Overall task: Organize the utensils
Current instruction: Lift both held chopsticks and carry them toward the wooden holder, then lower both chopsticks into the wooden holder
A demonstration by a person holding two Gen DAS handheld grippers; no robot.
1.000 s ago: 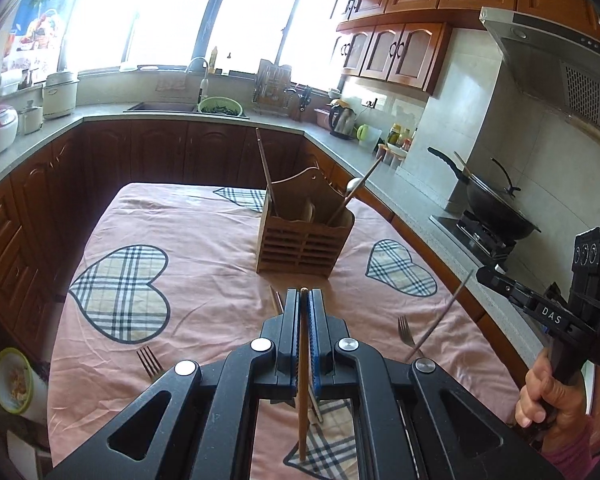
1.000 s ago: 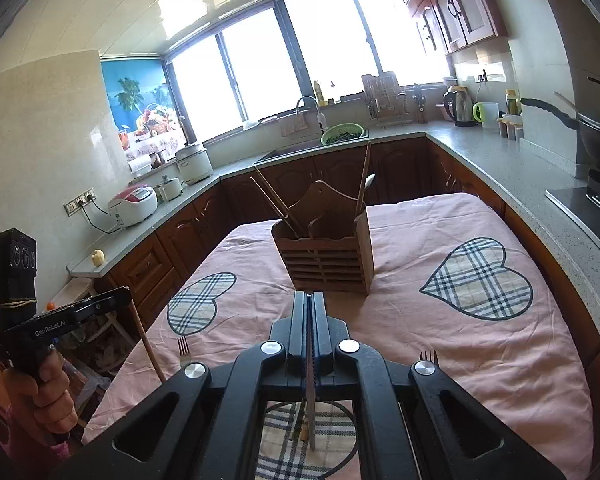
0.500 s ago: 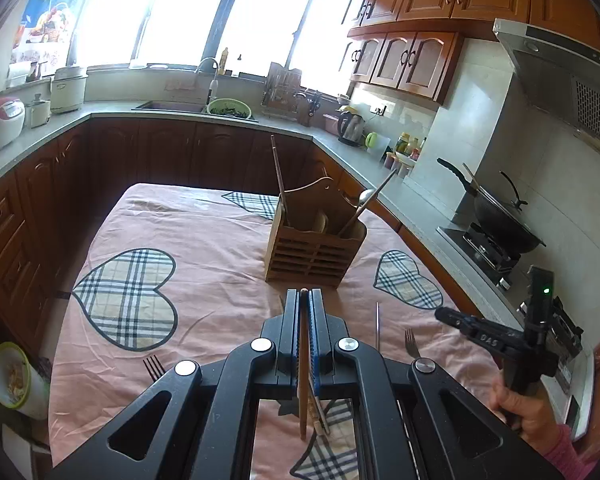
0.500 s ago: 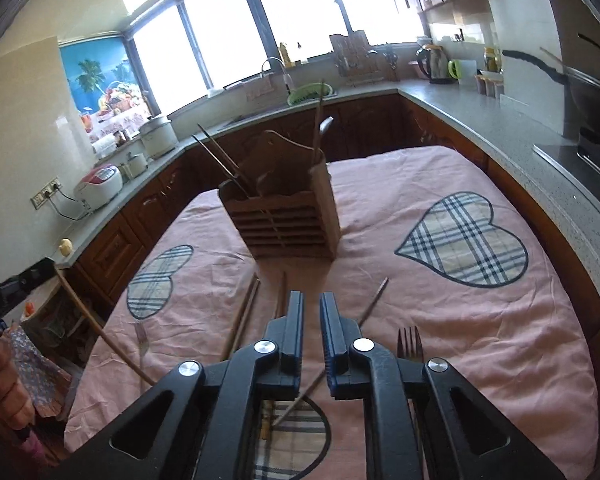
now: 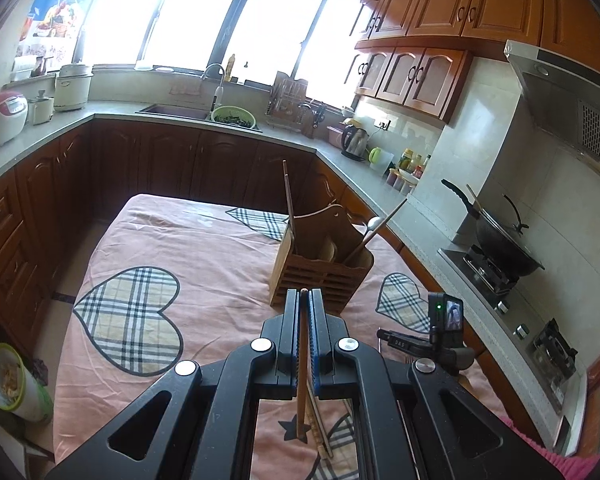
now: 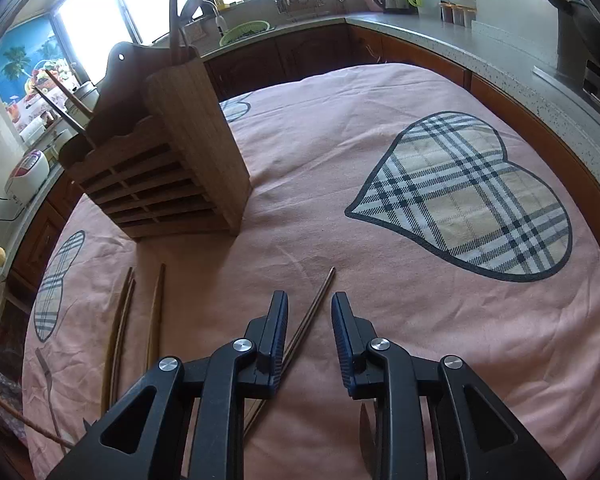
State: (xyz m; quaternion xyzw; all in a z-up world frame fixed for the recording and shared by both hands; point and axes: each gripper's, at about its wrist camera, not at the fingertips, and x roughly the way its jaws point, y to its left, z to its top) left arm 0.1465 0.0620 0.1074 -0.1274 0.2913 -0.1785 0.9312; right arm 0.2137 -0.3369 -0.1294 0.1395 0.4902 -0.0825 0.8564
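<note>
Surface: pink tablecloth (image 6: 320, 184), wooden holder (image 6: 168, 160) standing on it.
Left gripper (image 5: 305, 300): I hold it raised, clamped on a wooden chopstick (image 5: 302, 364).
Right gripper (image 6: 310, 304): low, jaws apart, over a metal chopstick (image 6: 316, 300).
Hidden: that chopstick's near end, under my fingers.

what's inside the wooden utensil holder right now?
The slatted wooden utensil holder on the pink tablecloth has a dark chopstick upright at its left end, and a metal spoon and wooden stick leaning right. Its walls hide the lower contents.
</note>
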